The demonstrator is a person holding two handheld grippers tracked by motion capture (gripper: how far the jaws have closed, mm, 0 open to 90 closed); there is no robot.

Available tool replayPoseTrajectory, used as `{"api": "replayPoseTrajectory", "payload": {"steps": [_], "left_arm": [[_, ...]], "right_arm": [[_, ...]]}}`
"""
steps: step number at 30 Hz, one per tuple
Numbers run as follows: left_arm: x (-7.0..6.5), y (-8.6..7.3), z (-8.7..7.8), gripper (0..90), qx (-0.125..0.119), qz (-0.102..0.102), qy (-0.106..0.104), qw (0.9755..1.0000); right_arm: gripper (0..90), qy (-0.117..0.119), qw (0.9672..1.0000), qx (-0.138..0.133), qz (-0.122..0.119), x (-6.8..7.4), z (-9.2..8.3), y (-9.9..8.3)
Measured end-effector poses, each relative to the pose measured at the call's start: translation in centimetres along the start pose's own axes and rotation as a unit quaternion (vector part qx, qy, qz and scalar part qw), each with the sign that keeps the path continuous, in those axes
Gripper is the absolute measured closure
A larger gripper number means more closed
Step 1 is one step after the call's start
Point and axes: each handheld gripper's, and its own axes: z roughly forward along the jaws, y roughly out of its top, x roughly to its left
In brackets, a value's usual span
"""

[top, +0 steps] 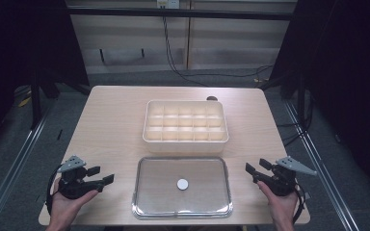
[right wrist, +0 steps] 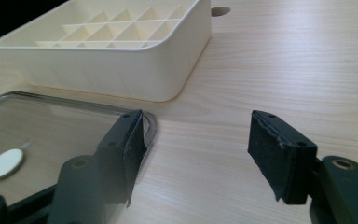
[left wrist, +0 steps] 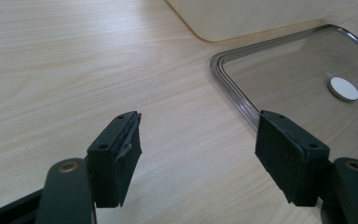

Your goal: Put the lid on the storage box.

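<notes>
Nothing of the job was done yet, as far as I could judge. The clear lid (top: 182,187) lay flat on the table (top: 111,125), just in front of the cream box (top: 186,121), apart from it, with a small white disc (top: 182,184) at its middle. The box sat open, its compartments bare, and nothing rested on it.

My left gripper (top: 101,176) hung beside the lid's left edge with its jaws spread wide and nothing between them; in the left gripper view the lid's near corner (left wrist: 233,74) sat just past my jaw. My right gripper (top: 257,167) was off the lid's right edge, also released and holding nothing, and in the right gripper view the lid's corner (right wrist: 151,128) showed just behind one jaw.

So I reckoned the whole of it remained: take the lid by its two ends, lift it, carry it over the box and set it down square on the rim.
</notes>
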Motion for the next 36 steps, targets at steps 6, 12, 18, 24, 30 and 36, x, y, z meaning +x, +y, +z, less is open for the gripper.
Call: {"api": "replayPoseTrajectory", "payload": {"steps": [6, 12, 18, 24, 30, 36], "left_arm": [[-0.1, 0.0, 0.2, 28.9, 0.002, -0.005, 0.001, 1.0000], [-0.3, 0.1, 0.2, 29.2, 0.013, 0.006, 0.002, 0.9999], [-0.6, 1.0, -0.2, 31.1, 0.008, -0.004, -0.006, 0.9999], [-1.9, 2.1, 0.9, 36.0, 0.036, 0.044, -0.025, 0.9981], [-2.8, 3.0, 3.5, 33.6, 0.069, 0.053, -0.047, 0.9951], [-2.5, 3.1, 5.0, 35.7, 0.076, 0.042, -0.053, 0.9948]], "right_arm": [[35.5, 0.000, 0.9995, 0.024, 0.020, 0.4, 0.1, -0.3], [33.8, 0.010, 0.9991, 0.038, 0.016, 1.1, -0.2, -0.3], [33.7, 0.033, 0.9935, 0.109, 0.001, 3.0, 0.6, -0.5], [33.5, 0.064, 0.9910, 0.118, -0.005, 4.2, 1.0, 0.8], [33.5, 0.082, 0.9882, 0.128, -0.015, 5.0, 3.3, 2.1], [36.2, 0.093, 0.9863, 0.135, -0.020, 4.8, 5.1, 3.1]]}}
